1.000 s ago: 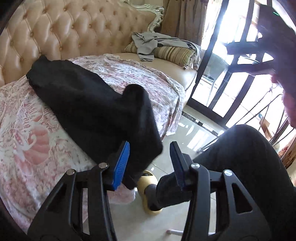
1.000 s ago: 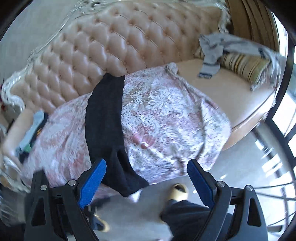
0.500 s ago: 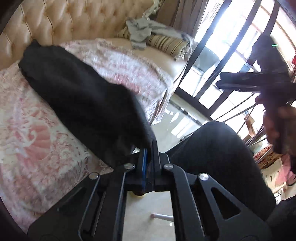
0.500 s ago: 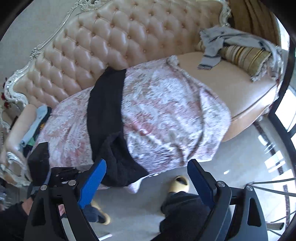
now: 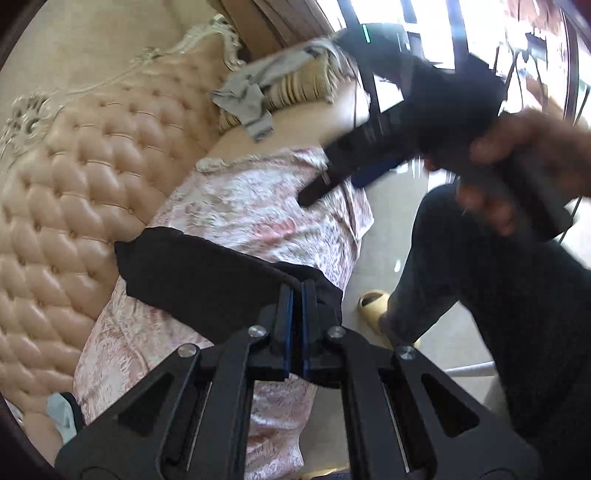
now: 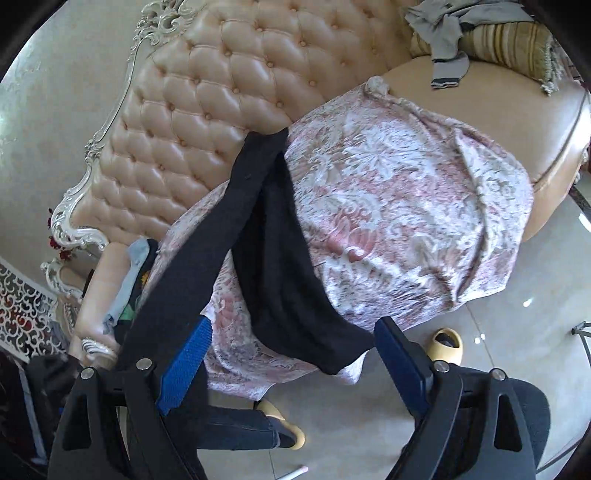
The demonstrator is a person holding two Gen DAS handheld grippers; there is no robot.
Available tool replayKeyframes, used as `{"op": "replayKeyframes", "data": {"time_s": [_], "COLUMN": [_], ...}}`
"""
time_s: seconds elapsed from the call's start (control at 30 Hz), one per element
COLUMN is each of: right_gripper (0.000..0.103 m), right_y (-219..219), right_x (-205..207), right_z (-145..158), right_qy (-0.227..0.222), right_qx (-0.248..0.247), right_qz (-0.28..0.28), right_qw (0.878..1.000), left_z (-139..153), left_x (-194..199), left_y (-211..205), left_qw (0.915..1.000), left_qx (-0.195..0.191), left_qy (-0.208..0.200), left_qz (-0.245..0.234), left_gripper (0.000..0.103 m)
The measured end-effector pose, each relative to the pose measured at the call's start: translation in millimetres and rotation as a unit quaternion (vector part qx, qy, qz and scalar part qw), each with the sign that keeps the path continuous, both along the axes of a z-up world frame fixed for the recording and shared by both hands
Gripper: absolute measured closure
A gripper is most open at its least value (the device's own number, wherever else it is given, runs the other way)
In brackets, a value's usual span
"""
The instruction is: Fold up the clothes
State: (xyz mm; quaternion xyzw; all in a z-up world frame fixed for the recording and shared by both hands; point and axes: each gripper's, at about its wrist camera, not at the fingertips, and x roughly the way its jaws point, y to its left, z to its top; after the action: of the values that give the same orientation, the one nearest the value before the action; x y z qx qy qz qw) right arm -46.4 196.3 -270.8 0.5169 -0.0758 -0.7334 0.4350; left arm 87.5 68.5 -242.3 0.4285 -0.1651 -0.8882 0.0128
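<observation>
Step in hand, by the look of it: lifting one layer of the black garment [image 6: 280,266] off the floral sheet [image 6: 406,206] on the sofa [image 6: 207,96] to carry it over into a fold.

Left gripper [image 5: 295,321] clamped tight on the garment's near edge, blue pads pressed together with cloth between. Right gripper [image 6: 291,354] spread wide, holding nothing, hovering above the hem that droops off the seat front.

To do it well: keep the pinch firm and raise slowly, so the taut band running from the backrest end stays flat rather than twisting. Bring the free fingers [image 6: 184,363] onto the hanging corner near the slipper [image 6: 447,343], probably the best second hold, and match heights before laying cloth over. Risk, as judged: dragging the sheet along, or the lower layer sliding to the floor.

Garment lying long and narrow, long axis running from the tufted backrest straight out to the seat's front edge. Far end tucked against the backrest; near end spilling over the front, pointing down toward the floor. Grey clothes [image 6: 443,33] on a striped cushion [image 6: 509,40] well apart, at the sofa's far end.
</observation>
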Motion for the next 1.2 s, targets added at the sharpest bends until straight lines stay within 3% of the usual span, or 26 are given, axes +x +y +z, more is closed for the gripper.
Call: {"op": "replayKeyframes", "data": {"time_s": [0.17, 0.23, 0.27, 0.3, 0.37, 0.43, 0.5, 0.6, 0.7, 0.73, 0.83, 0.87, 1.0, 1.07, 1.13, 1.17, 1.2], "right_gripper": [0.012, 0.012, 0.011, 0.009, 0.007, 0.007, 0.007, 0.007, 0.007, 0.007, 0.007, 0.007, 0.007, 0.007, 0.007, 0.007, 0.007], "right_y": [23, 30, 32, 34, 36, 35, 32, 24, 14, 10, 3, 2, 3, 4, 5, 6, 6], "right_x": [-9, -12, -12, -13, -14, -14, -12, -9, -3, -1, 6, 7, 9, 12, 14, 14, 15], "right_z": [17, 21, 22, 21, 18, 15, 12, 6, 0, -2, -3, -3, -8, -10, -13, -14, -15], "right_qy": [0.037, 0.044, 0.045, 0.045, 0.042, 0.038, 0.038, 0.034, 0.027, 0.027, 0.030, 0.029, 0.020, 0.027, 0.032, 0.034, 0.035], "right_qx": [0.015, 0.021, 0.024, 0.028, 0.034, 0.037, 0.039, 0.041, 0.043, 0.044, 0.050, 0.050, 0.043, 0.057, 0.072, 0.075, 0.076], "right_qz": [-0.025, -0.029, -0.030, -0.033, -0.038, -0.039, -0.035, -0.028, -0.014, -0.008, 0.006, 0.008, 0.016, 0.020, 0.024, 0.028, 0.032], "right_qw": [0.999, 0.998, 0.998, 0.998, 0.998, 0.998, 0.998, 0.998, 0.999, 0.999, 0.998, 0.998, 0.999, 0.998, 0.997, 0.996, 0.996], "left_z": [-87, -108, -115, -118, -121, -116, -113, -124, -142, -147, -154, -157, -166, -170, -174, -175, -174], "left_x": [-41, -50, -54, -55, -53, -36, -8, 35, 61, 63, 54, 50, 25, 19, 13, 11, 10], "left_y": [31, 34, 31, 26, 11, -12, -42, -87, -121, -128, -135, -134, -121, -121, -125, -127, -128], "left_qw": [0.9983, 0.9979, 0.9977, 0.9962, 0.9883, 0.9708, 0.9438, 0.9035, 0.8693, 0.8620, 0.8538, 0.8535, 0.8765, 0.8756, 0.8731, 0.8719, 0.8708], "left_qx": [-0.015, -0.002, 0.028, 0.067, 0.141, 0.230, 0.311, 0.375, 0.407, 0.415, 0.435, 0.440, 0.406, 0.407, 0.413, 0.416, 0.419], "left_qy": [-0.055, -0.064, -0.061, -0.057, -0.048, -0.025, -0.005, 0.030, 0.071, 0.079, 0.086, 0.082, 0.066, 0.066, 0.058, 0.053, 0.048], "left_qz": [-0.015, -0.015, -0.010, 0.002, 0.033, 0.064, 0.112, 0.205, 0.271, 0.280, 0.273, 0.267, 0.250, 0.253, 0.253, 0.253, 0.254], "left_gripper": [0.098, 0.095, 0.086, 0.070, 0.047, 0.045, 0.045, 0.045, 0.050, 0.050, 0.056, 0.063, 0.067, 0.067, 0.078, 0.095, 0.097]}}
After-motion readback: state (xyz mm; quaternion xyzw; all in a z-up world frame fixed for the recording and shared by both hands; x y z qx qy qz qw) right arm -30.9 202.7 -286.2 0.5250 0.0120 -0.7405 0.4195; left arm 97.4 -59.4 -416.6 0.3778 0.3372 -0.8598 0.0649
